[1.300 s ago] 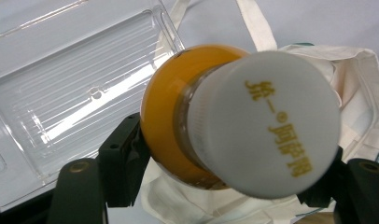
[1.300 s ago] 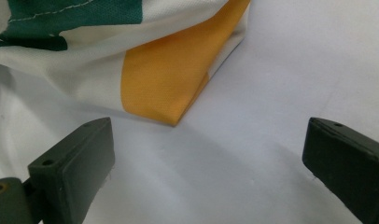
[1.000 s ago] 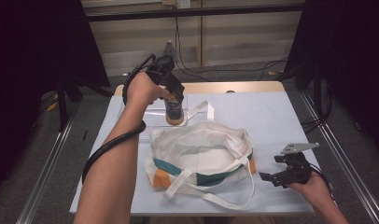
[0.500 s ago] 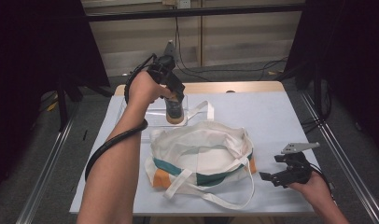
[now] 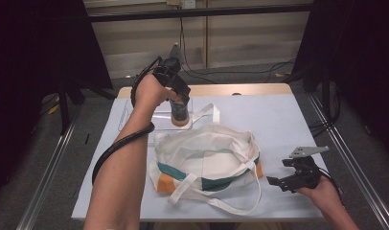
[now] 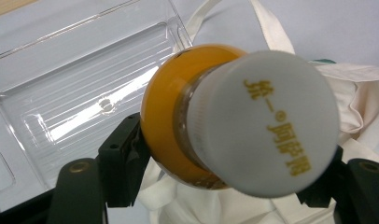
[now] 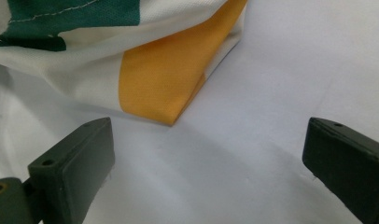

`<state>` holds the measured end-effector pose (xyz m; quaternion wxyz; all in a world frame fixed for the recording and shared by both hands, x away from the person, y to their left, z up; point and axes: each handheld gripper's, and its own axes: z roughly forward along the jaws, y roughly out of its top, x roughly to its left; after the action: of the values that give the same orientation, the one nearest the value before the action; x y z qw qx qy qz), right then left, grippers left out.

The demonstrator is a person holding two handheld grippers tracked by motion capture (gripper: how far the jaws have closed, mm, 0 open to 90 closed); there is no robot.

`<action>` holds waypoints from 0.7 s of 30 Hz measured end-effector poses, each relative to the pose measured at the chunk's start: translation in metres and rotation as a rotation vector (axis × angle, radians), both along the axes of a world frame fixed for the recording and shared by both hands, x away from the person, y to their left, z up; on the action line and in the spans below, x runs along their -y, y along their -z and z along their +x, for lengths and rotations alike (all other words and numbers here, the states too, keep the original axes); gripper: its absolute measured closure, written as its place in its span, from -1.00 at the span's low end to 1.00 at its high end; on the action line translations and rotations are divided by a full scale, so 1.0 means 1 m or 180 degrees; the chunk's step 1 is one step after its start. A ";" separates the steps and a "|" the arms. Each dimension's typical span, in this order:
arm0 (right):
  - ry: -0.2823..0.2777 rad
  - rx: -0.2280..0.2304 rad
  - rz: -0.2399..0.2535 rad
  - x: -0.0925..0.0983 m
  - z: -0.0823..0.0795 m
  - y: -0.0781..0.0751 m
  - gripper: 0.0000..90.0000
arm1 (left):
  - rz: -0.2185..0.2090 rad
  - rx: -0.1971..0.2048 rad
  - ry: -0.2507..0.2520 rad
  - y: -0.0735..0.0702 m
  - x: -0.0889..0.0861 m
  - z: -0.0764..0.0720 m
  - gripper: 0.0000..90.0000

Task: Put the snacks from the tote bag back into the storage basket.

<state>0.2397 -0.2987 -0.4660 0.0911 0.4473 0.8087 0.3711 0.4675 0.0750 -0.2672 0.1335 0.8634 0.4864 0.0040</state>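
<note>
Up at the centre-left of the high view, the left tool (image 5: 179,103) is clamped on a bottle (image 5: 179,112) with an orange body and white cap, at the near edge of a clear plastic tray (image 5: 135,115). Its jaws press the bottle's sides just under the cap (image 6: 267,123). Below it in the frame, a white tote bag (image 5: 207,158) with green and orange patches lies open-mouthed on the tabletop (image 5: 288,120). At lower right the right tool (image 5: 291,179) rests near the bag's orange corner (image 7: 166,79), jaws wide apart and empty. Packing the bottle looks to be the step in hand; next it needs carrying over the bag's mouth and lowering inside, perhaps with the right tool steadying the rim.
</note>
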 end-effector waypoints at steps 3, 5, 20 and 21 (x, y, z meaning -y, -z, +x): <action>0.0010 0.0003 0.0010 0.000 0.000 0.000 -0.95 | 0.0004 0.0024 -0.0006 0.003 0.000 0.001 -0.31; 0.0012 0.0006 0.0013 0.000 0.000 0.000 -0.95 | 0.0012 0.0037 -0.0017 0.005 0.000 0.002 -0.32; 0.0007 0.0006 0.0021 0.001 0.000 0.000 -0.95 | 0.0037 -0.0022 -0.0039 0.024 0.001 0.003 -0.32; 0.0008 0.0005 0.0023 0.001 0.000 0.000 -0.95 | 0.0049 -0.0034 -0.0033 0.024 0.001 0.003 -0.32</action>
<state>0.2400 -0.2993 -0.4664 0.0906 0.4483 0.8067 0.3742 0.4708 0.0736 -0.2916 0.1243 0.8619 0.4915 0.0038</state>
